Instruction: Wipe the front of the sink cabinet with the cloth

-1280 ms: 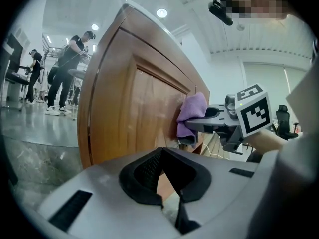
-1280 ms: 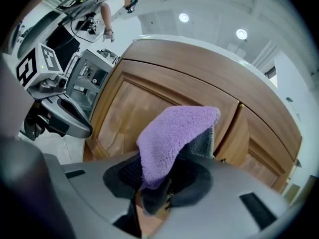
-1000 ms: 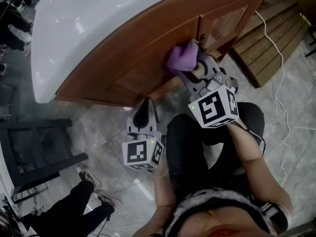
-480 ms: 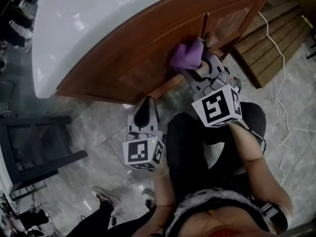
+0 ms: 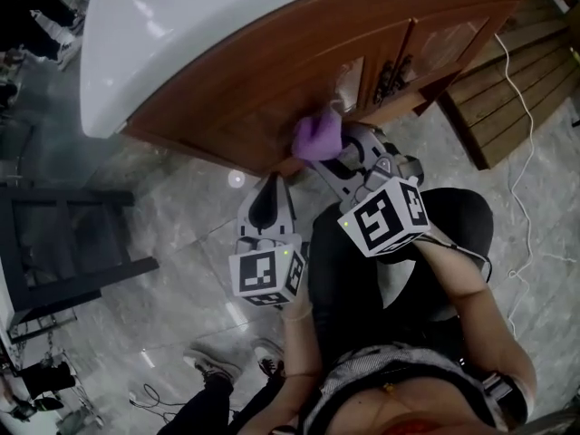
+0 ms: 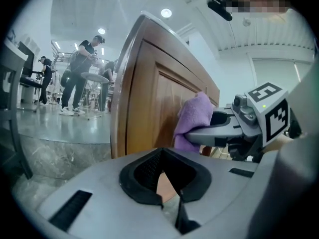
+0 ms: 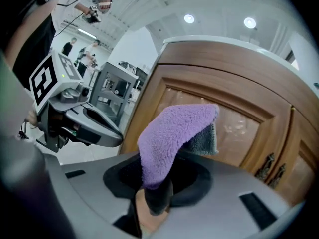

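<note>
The right gripper (image 5: pixel 340 155) has its jaws clamped on the purple cloth (image 5: pixel 316 138), which sits against the wooden front of the sink cabinet (image 5: pixel 263 89), low on a door panel. The left gripper (image 5: pixel 265 196) hangs nearby, jaws closed on nothing.

Black rack (image 5: pixel 63 196) on marble floor (image 5: pixel 181 234)

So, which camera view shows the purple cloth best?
The right gripper view: the purple cloth fills its middle, clamped in the right gripper, with its pile and grey underside plain. The head view shows only a small bundle against the cabinet front; the left gripper view shows it side-on.
</note>
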Tool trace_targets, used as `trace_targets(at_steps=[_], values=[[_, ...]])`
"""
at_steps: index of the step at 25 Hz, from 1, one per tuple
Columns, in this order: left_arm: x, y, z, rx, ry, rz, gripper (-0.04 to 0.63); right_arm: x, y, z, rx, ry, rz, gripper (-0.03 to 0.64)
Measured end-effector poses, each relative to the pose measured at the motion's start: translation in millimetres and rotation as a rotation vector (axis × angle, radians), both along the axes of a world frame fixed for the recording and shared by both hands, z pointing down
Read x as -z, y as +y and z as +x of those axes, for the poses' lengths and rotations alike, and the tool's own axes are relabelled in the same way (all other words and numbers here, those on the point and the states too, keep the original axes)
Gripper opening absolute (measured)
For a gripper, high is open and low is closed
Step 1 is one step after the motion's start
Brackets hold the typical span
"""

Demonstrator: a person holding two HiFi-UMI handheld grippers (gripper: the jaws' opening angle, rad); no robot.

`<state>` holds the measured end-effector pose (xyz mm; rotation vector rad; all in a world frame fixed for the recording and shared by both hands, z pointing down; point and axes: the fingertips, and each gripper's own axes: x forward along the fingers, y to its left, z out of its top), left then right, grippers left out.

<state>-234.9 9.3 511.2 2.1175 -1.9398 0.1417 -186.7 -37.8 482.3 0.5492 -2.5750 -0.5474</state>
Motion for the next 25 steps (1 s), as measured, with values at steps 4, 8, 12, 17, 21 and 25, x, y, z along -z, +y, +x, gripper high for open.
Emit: trace_targets(at_steps=[4,8,12,17,21,25], values=[[-3.3,9.2,-16.3,0.049,-0.006,-0.008,0.0,-18.4,25.6,-29.4,0.093,0.039,-0.005,0.164],[-10.1,20.6,-30.7,0.095,-0.011,-0.03,0.0,-27.9,39.8,-54.0,0.141,0.051,-0.002,0.164],[-14.3,31.2,-42.1,0.132,-0.012,-0.042,0.0,-34.6,45.7,-69.6,0.161,0.061,0.021,0.164],[-16.2,39.5,-53.8,0.165,-0.012,-0.047,0.0,-42.6,46.9,-83.2,0.163,0.105,0.1,0.164],[-17.3,40.2,-55.7,0.168,-0.013,-0.049,0.0,-42.9,46.9,-84.7,0.158,0.118,0.116,0.164],[-17.6,36.5,-53.1,0.16,-0.01,-0.047,0.0,-44.5,46.6,-85.0,0.166,0.126,0.152,0.164]])
